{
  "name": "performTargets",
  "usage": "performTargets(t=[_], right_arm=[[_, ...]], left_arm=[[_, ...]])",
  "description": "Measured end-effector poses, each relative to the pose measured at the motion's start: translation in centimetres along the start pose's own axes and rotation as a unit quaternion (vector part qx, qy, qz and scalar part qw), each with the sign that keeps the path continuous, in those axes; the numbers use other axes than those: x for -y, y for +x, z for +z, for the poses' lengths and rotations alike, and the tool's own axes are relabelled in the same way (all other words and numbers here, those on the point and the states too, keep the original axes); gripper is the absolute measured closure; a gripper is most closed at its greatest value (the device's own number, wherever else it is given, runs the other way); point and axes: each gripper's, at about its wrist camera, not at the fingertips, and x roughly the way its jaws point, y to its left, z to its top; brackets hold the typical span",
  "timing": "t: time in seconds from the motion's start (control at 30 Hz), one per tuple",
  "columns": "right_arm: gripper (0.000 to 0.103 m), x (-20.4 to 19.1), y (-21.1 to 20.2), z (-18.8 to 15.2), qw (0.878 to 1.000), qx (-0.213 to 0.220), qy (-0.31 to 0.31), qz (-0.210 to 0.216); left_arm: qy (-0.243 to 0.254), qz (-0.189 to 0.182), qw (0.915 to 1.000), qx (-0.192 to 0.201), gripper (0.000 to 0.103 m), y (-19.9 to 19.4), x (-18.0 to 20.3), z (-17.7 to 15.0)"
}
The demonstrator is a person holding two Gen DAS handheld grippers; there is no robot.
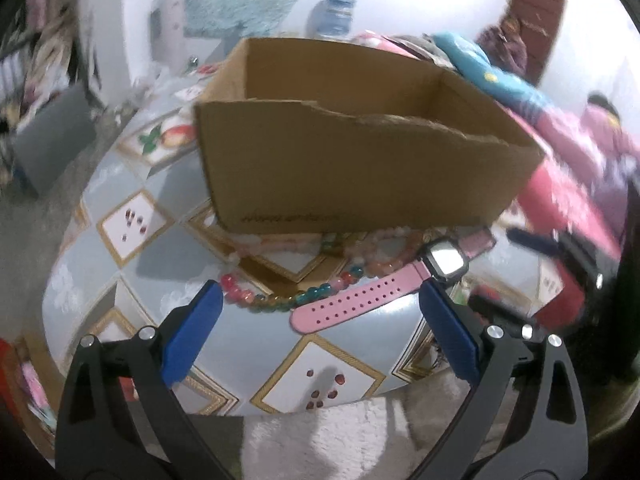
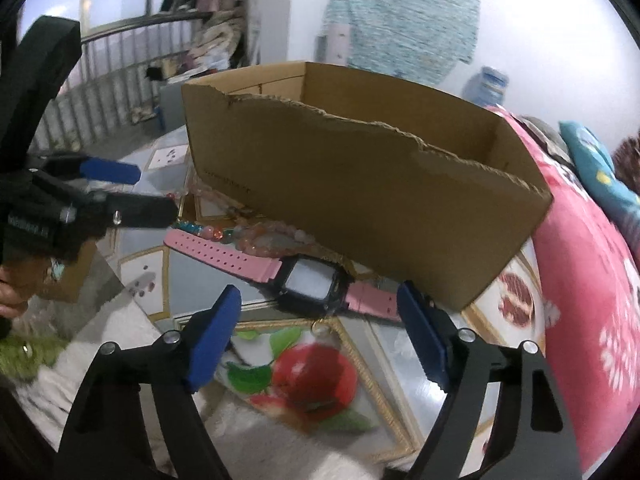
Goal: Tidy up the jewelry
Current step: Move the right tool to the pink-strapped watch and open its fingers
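On the table: a patterned cloth [image 1: 132, 184] with diamond and fruit prints lies under everything.
Box: an open cardboard box [image 1: 360, 168] with a torn front rim stands at 12 o'clock in both views.
Watch: a pink-strapped watch [image 2: 310, 282] with a black square case lies flat just before the box, at 12 o'clock from the right gripper.
Beads: a multicoloured bead necklace [image 1: 280, 300] and peach bead bracelets [image 1: 392, 252] lie against the box's front wall, touching the strap.
Left gripper [image 1: 320, 332]: blue pads spread wide, holding nothing, strap end between them.
Right gripper [image 2: 316, 340]: pads spread wide, holding nothing, just short of the watch case.
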Motion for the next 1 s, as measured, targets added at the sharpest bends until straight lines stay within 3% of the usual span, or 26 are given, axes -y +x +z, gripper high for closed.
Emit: performTargets(t=[0.13, 0.27, 0.47, 0.63, 0.83, 1.0], right_arm=[[0.035, 0.3, 1.0, 0.9, 0.999, -0.006, -0.036, 0.023], [0.042, 0.8, 2.1, 1.6, 0.996, -0.03, -0.071, 0.053], [0.043, 0.7, 3.1, 1.6, 0.988, -0.056, -0.116, 0.084], [0.043, 0.0, 4.5, 1.3, 0.98, -0.089, -0.145, 0.1], [0.052, 0.7, 4.6, 1.6, 0.978, -0.097, -0.136, 0.128], [0.053, 2.1, 4.6, 1.9, 0.973, -0.111, -0.109, 0.169]], left_arm=[[0.049, 0.025, 0.9984, 0.01, 0.008, 0.4, 1.9, -0.3], [0.076, 0.023, 0.9968, 0.01, 0.01, 0.7, 3.0, -0.8], [0.104, 0.0, 0.9945, -0.002, 0.041, 1.2, 4.2, -1.5], [0.124, -0.02, 0.9921, -0.007, 0.058, 1.9, 4.9, -1.8], [0.157, -0.022, 0.9874, -0.001, 0.061, 2.2, 6.1, -2.4], [0.178, -0.007, 0.984, 0.008, 0.061, 2.2, 7.0, -2.8]])
